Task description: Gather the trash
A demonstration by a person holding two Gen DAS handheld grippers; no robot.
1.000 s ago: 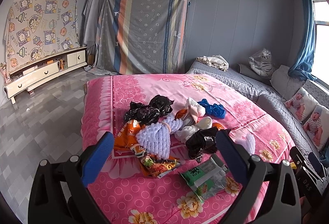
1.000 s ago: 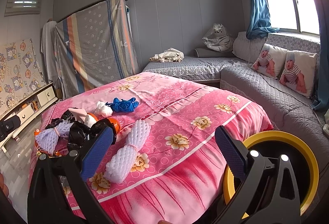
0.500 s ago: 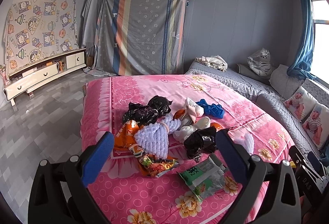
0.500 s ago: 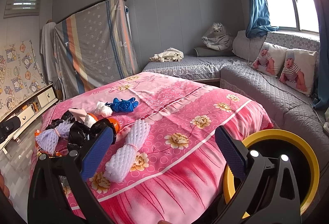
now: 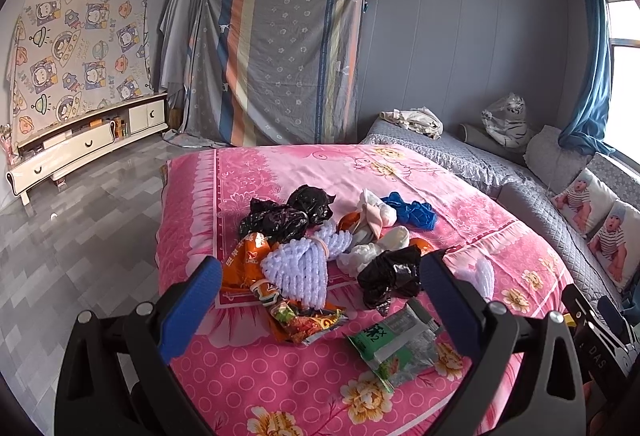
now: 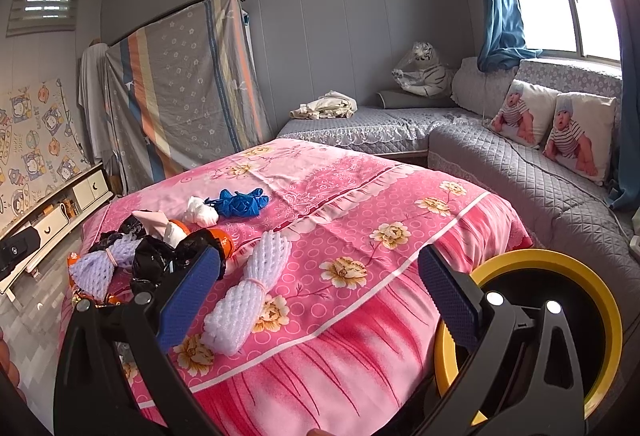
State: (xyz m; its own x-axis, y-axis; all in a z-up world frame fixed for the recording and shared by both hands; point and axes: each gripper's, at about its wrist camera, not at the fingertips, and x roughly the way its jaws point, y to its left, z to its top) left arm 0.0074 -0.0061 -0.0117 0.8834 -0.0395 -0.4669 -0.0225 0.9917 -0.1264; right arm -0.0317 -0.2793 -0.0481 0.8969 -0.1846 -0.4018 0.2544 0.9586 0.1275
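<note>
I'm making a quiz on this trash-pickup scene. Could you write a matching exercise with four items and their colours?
Items:
1. crumpled gloves
2. bin rim
3. snack wrapper
4. foam net

Colours:
A. white
B. orange
C. blue
D. yellow

Pairs: 1-C, 2-D, 3-B, 4-A

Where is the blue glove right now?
The blue glove lies on the pink bedspread at the pile's far edge, beside a white wad; in the left wrist view it sits right of centre.
</note>
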